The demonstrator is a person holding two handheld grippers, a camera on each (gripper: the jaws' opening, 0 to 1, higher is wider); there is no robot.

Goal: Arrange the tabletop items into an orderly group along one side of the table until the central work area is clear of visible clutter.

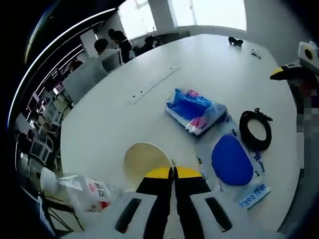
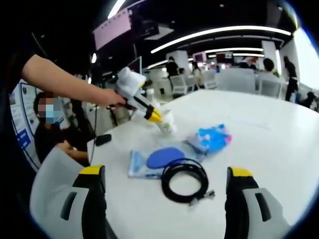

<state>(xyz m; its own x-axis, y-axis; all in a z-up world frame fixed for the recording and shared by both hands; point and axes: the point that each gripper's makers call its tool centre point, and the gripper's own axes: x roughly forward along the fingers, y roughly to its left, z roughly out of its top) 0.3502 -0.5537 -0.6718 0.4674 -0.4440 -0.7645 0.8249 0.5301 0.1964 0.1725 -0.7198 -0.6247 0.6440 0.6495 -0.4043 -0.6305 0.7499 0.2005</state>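
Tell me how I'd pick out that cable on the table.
Start at the big white table. Nearest the right gripper, whose jaws stand wide apart, lies the black cable, wound into a ring beside the blue oval pad. It is the one black loop with an empty middle; its neighbours are blue.

Bright window glare washes the far table edge point(image 1: 214, 37); edges curve and blur.

Probably an open office — desks with monitors point(image 1: 42, 144), ceiling strip lights point(image 2: 219, 32), seated people.
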